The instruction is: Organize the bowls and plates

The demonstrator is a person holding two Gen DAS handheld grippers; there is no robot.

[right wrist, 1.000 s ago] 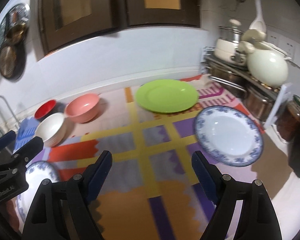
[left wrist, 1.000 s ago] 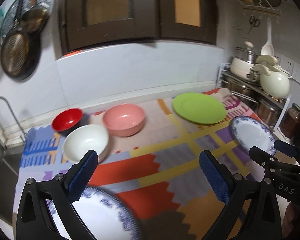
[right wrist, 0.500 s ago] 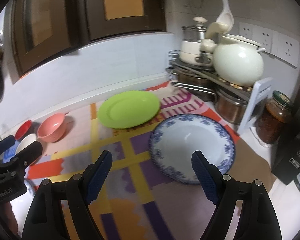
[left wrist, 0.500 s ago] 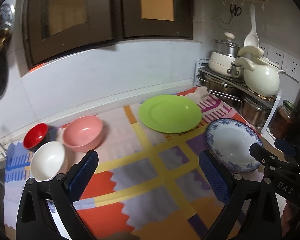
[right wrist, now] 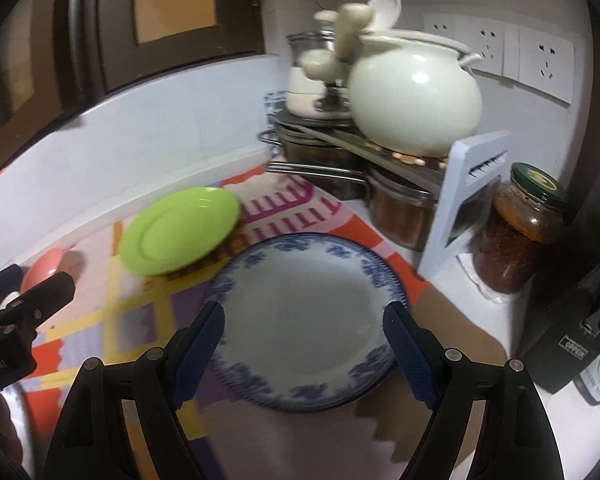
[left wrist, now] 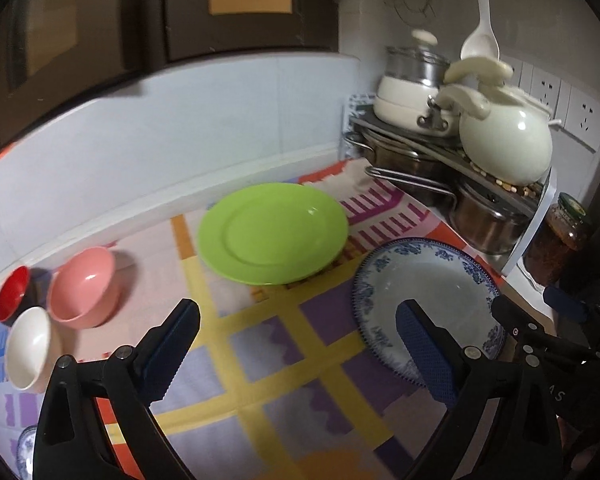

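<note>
A blue-and-white patterned plate (right wrist: 300,312) lies flat on the colourful mat (right wrist: 140,320), right in front of my open right gripper (right wrist: 304,314), whose fingers stand apart above its near rim, gripping nothing. Behind it to the left rests a green plate (right wrist: 180,230). My left gripper (left wrist: 296,316) is open and empty over the mat, with the green plate (left wrist: 272,232) ahead and the patterned plate (left wrist: 428,292) to its right. At far left sit a pink bowl (left wrist: 82,292), a red bowl (left wrist: 12,294) and a white bowl (left wrist: 28,346). A second patterned plate (left wrist: 24,448) peeks in at the bottom left.
A metal rack (right wrist: 340,152) in the right corner carries steel pots and a big white kettle (right wrist: 416,96). A jar with a green lid (right wrist: 520,232) and a black box (right wrist: 572,320) stand at the right. The white backsplash wall (left wrist: 180,140) closes the back.
Both grippers have swept to the right along the counter. The bowls slid to the left edge of view, and the right-hand patterned plate now lies close under the right gripper. Both stay open.
</note>
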